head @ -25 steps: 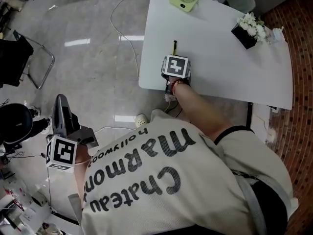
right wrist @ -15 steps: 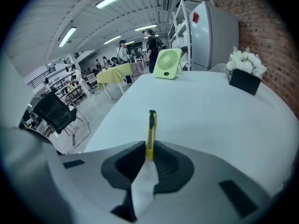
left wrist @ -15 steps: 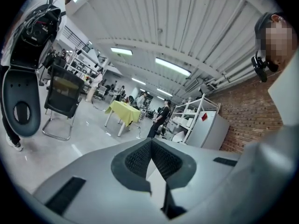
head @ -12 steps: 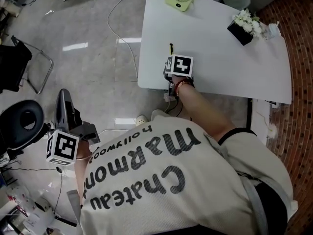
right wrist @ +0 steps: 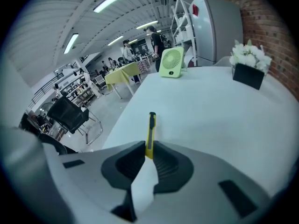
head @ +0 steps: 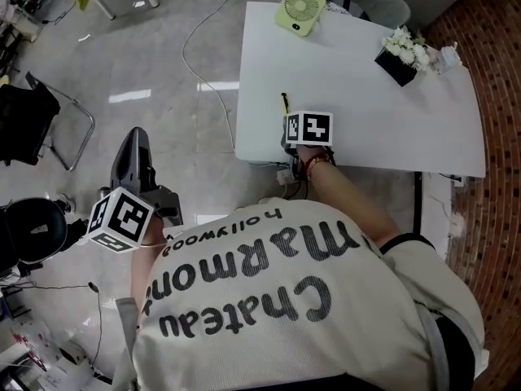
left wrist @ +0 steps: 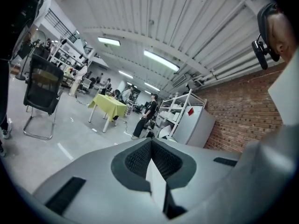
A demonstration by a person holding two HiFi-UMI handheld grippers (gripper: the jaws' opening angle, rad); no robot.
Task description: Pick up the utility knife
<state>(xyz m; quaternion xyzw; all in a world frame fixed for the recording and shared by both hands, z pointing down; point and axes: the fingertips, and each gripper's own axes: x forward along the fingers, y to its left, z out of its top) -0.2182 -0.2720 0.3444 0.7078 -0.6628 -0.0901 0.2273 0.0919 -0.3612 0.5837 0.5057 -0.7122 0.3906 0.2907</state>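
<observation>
Grey polished floor [head: 163, 72] fills most of my head view, with the white bench [head: 391, 129] running along the upper right. A green fan [head: 299, 10] and a pot of white flowers [head: 400, 54] sit at its far side, well apart from the work.

The left tool [left wrist: 152, 141] hangs out over the floor at the person's left, pads pressed together on nothing, pointing off into the room. It is far from the job.

The right tool [right wrist: 148, 149] is at the bench's near edge, and the yellow utility knife [right wrist: 151, 133] runs straight away from it along the bench, long axis in line with the jaws. Its near end sits between the pads, which I judge are pinching it.

From the head view the marker cube [head: 309, 128] covers the grip itself. How much of the handle is inside the pads is hidden, and I cannot tell whether the knife has left the bench.
</observation>
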